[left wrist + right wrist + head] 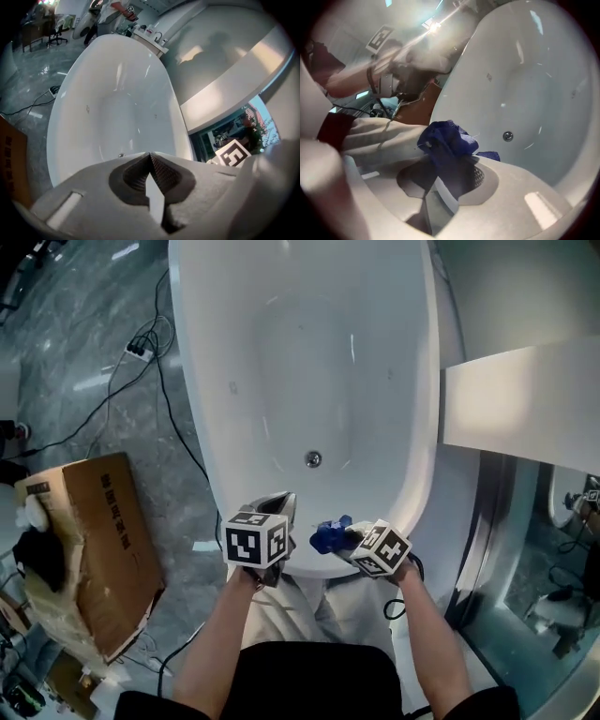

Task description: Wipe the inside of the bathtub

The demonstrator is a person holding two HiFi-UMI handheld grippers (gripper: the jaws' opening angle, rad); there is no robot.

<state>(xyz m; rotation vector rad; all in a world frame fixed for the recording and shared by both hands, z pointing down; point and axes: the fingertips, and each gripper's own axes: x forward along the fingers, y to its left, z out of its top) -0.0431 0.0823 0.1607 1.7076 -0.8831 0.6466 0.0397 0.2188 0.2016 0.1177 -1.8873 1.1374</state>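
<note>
Bathtub ahead at centre, drain in its bottom toward the near end, 2 grippers over the near rim, left gripper beside right gripper, cloth between the right one's jaws, cardboard box on floor left of tub, cables behind box, ledge right of tub.

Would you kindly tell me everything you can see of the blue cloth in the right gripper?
The blue cloth is a dark blue, soft-looking rag, crumpled into a bunch with loose threads. It is pinched between the jaws of the right gripper, its bulk sticking out beyond their tips. It is held over the near end of the white bathtub; nothing else appears to touch it.
</note>
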